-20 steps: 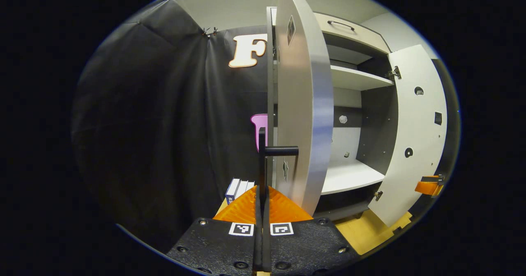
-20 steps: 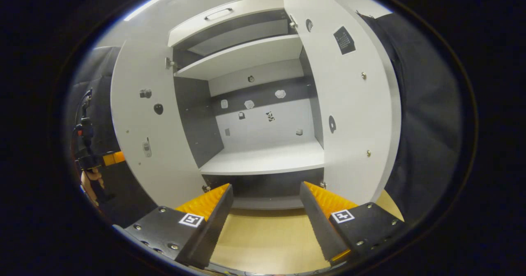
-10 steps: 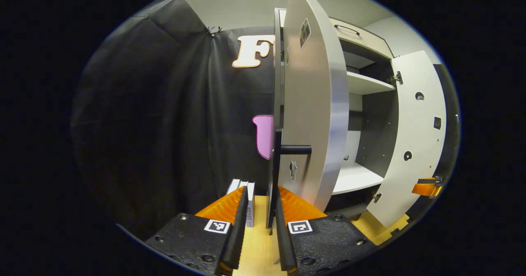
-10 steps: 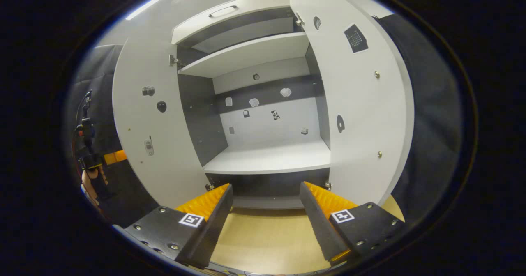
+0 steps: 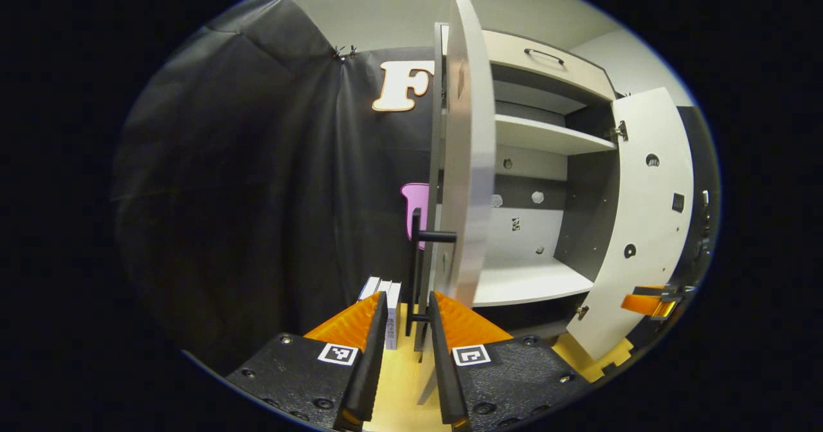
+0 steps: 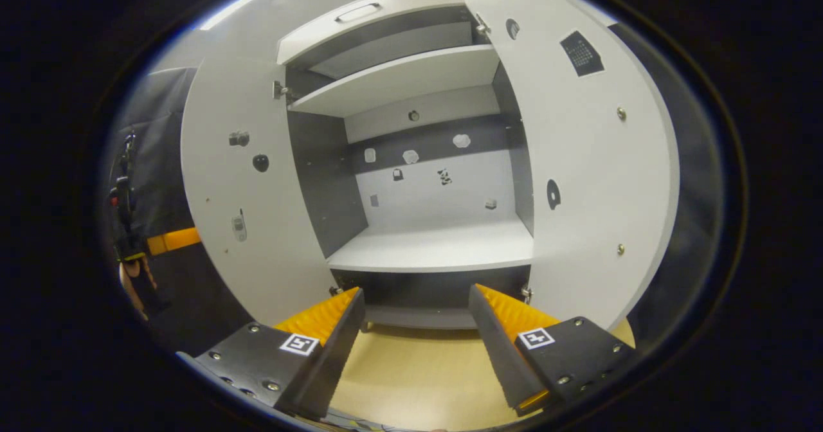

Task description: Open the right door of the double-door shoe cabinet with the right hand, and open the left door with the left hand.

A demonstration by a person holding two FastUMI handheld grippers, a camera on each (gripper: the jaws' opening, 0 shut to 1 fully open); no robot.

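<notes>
Both cabinet doors stand open: left door point(image 5: 466, 162) edge-on ahead of me, right door point(image 6: 591, 181) swung wide. My left gripper point(image 5: 405, 329) is parted around the black handle point(image 5: 419, 258), untouching; right gripper point(image 6: 416, 329) gapes over the wooden floor point(image 6: 411, 380).

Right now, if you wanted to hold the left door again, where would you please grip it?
Grip the black bar handle on the left door. It stands vertical, off the door face on a short post, right ahead of the open left gripper; come straight on, one of the fingers each side.
</notes>
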